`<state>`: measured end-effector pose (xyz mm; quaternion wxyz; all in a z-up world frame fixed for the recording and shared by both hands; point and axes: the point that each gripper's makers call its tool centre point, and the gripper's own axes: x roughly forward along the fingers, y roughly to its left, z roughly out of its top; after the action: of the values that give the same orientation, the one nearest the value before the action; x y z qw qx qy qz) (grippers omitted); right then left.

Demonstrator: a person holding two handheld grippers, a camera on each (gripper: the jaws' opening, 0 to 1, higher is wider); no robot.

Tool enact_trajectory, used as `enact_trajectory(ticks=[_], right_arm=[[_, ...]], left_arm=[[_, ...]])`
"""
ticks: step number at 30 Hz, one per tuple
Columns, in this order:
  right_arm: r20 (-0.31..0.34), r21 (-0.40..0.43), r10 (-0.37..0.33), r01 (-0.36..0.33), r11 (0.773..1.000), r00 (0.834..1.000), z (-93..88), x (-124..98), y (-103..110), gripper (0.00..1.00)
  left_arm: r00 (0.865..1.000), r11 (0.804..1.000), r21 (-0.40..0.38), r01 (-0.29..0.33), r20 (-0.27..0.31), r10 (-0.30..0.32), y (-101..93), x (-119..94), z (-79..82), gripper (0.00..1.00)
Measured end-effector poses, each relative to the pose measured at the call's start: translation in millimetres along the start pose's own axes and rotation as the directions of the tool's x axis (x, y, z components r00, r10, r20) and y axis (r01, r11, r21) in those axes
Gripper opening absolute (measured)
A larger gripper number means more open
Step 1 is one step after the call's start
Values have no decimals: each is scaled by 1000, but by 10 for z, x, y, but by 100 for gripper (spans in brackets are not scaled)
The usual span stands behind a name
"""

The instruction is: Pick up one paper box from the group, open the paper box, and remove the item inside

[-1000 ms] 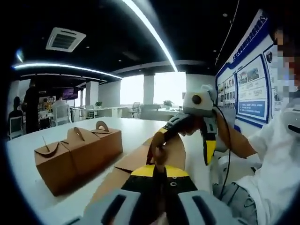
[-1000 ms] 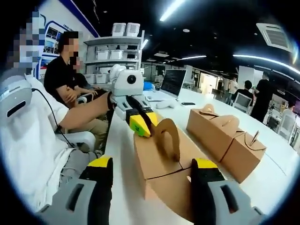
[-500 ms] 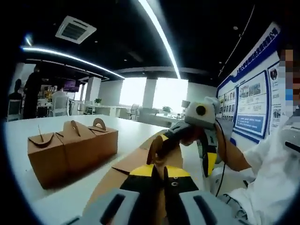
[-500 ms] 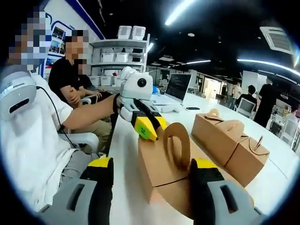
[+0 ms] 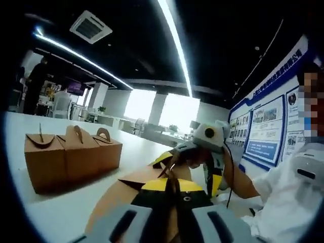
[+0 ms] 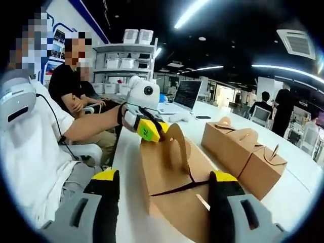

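Left gripper (image 6: 150, 132) clamped, yellow-tipped jaws pressed together with no gap, held out on a bare forearm (image 6: 93, 125) from a white sleeve (image 6: 30, 152). Right gripper (image 6: 164, 182) spread wide, both jaws well apart and level. Seen from the left gripper view, right gripper (image 5: 200, 154) raised opposite, jaws parted.

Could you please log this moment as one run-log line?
left claw: shut on box handle | right claw: open astride paper box | box: top seam parting
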<state>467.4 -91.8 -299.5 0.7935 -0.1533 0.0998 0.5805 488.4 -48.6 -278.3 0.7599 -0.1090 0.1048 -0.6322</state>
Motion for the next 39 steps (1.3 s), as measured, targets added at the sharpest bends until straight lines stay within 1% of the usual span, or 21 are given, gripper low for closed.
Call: enact_trajectory(ticks=[3,5,6,8,12,13,14,16,18,20,21,23,24,25,28,30,32,34,35,37,39], right_arm=[[-5,5,18,-18,1000,1000,-8,-27,43,71],[-8,6,31,-31,999,999,-32,-42,76,71],[4,9,42,-42,999,999,-27,-50,100,72],[20,21,47,-47,999,999,-15,-61,111,71],[13,14,35,-36,999,999,-13,-54,94,69],[6,13,32,-33,999,999,-7,-57,90,67],[2,11,32,-32,999,999,-3,-62,92,65],[0,6,26,-26,1000,1000,10,-72,90,58],[-8,4,13,-13,1000,1000,15,-88,78,53],[-8,-12,-13,13,1000,1000,32,-110,50,46],[-11,-14,-22,22,1000,1000,35,-120,40,43],[-3,-14,-54,54,998,999,86,-173,-3,41],[16,-18,-65,65,998,998,130,-189,-19,41],[69,-30,-81,84,996,994,249,-226,-38,41],[114,-39,-89,94,995,990,392,-231,-24,41],[110,-65,-99,107,992,989,447,-183,-11,39],[92,-82,-108,115,990,990,470,-132,-2,33],[82,-103,-136,144,984,987,490,-97,-43,26],[76,-116,-161,170,979,984,499,-87,-91,22],[82,-113,-155,163,980,985,518,-83,-81,17],[86,-90,-145,152,984,986,536,-60,-67,17]], left_arm=[[999,997,-79,16,46,-12,-4,-50,60,9],[996,993,-118,22,93,-11,27,-99,125,13],[994,991,-135,21,106,-6,41,-123,144,16],[997,993,-121,15,82,-5,37,-142,105,18],[999,998,-67,-12,34,15,9,-141,68,22],[998,998,-7,-57,12,57,58,-152,77,22],[997,997,20,-79,1,79,80,-159,89,22],[991,988,84,-129,-31,132,130,-175,94,22],[983,976,153,-158,-73,170,150,-185,71,22],[973,958,217,-187,-92,211,185,-193,75,22],[970,952,231,-199,-93,225,198,-193,80,22],[971,952,236,-196,-92,223,173,-186,102,22],[971,951,236,-199,-84,224,182,-189,120,22],[972,950,239,-200,-73,223,177,-184,140,21],[971,953,232,-194,-95,221,184,-170,83,22],[968,954,227,-194,-112,224,207,-174,32,22],[969,958,217,-189,-114,217,202,-188,3,25],[973,962,216,-165,-123,194,148,-194,-37,27],[975,962,234,-138,-139,174,103,-198,-71,30],[978,966,234,-114,-145,150,47,-204,-101,35],[978,966,240,-97,-157,137,16,-210,-138,38]])
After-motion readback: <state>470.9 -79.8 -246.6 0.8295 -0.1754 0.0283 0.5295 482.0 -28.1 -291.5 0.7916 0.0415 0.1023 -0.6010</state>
